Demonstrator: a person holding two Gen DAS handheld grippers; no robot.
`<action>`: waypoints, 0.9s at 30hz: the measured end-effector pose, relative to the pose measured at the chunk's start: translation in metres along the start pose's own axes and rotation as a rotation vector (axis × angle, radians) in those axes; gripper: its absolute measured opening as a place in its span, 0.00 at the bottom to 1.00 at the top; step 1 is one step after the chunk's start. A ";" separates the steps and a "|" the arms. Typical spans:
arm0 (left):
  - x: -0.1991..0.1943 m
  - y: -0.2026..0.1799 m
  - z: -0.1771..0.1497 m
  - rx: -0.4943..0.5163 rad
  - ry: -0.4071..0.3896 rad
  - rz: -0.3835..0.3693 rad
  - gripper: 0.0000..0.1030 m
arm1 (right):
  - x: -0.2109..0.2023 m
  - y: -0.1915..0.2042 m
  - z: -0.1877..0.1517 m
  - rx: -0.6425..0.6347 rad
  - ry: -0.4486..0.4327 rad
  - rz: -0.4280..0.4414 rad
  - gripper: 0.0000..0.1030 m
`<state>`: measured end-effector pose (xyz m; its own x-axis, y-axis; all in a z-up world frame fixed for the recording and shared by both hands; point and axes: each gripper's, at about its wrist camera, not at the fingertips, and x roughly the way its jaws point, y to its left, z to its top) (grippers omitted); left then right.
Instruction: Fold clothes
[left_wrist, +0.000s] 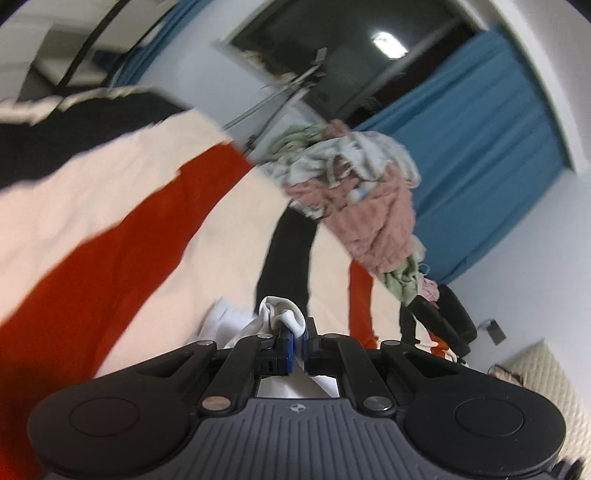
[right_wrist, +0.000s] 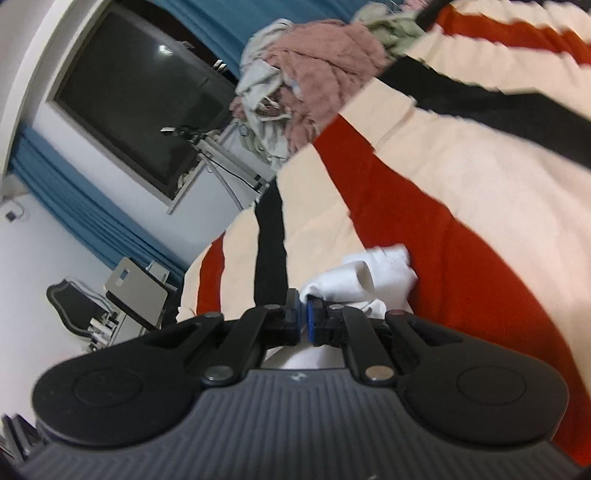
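Left wrist: left gripper (left_wrist: 298, 338), jaws pinching white garment (left_wrist: 282, 312) over striped bedspread (left_wrist: 122, 206); clothes pile (left_wrist: 354, 184) beyond.
Right wrist: right gripper (right_wrist: 303, 320), jaws pinching white garment (right_wrist: 364, 282), cloth bunched on bedspread (right_wrist: 443, 173); pile (right_wrist: 314, 66) at far edge.

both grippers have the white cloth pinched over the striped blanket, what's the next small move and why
Probably draw the two hands apart to pull the white garment taut. The left gripper and right gripper are each shut on a bunched edge of it, and the fabric hangs crumpled over the striped blanket, so it likely needs spreading flat before any fold.
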<state>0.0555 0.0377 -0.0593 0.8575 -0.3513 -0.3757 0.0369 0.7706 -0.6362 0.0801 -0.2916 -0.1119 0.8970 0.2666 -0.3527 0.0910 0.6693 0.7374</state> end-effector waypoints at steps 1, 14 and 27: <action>0.003 -0.003 0.003 0.011 -0.008 -0.013 0.05 | 0.002 0.001 0.003 -0.008 -0.008 0.008 0.07; 0.036 -0.021 -0.014 0.313 0.099 0.038 0.80 | 0.016 0.026 -0.001 -0.281 -0.034 0.004 0.88; 0.045 -0.017 -0.043 0.454 0.212 0.170 0.80 | 0.037 0.021 -0.027 -0.498 0.076 -0.145 0.65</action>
<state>0.0710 -0.0141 -0.0946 0.7501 -0.2653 -0.6058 0.1653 0.9621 -0.2167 0.1034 -0.2493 -0.1250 0.8545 0.1838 -0.4858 -0.0212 0.9469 0.3209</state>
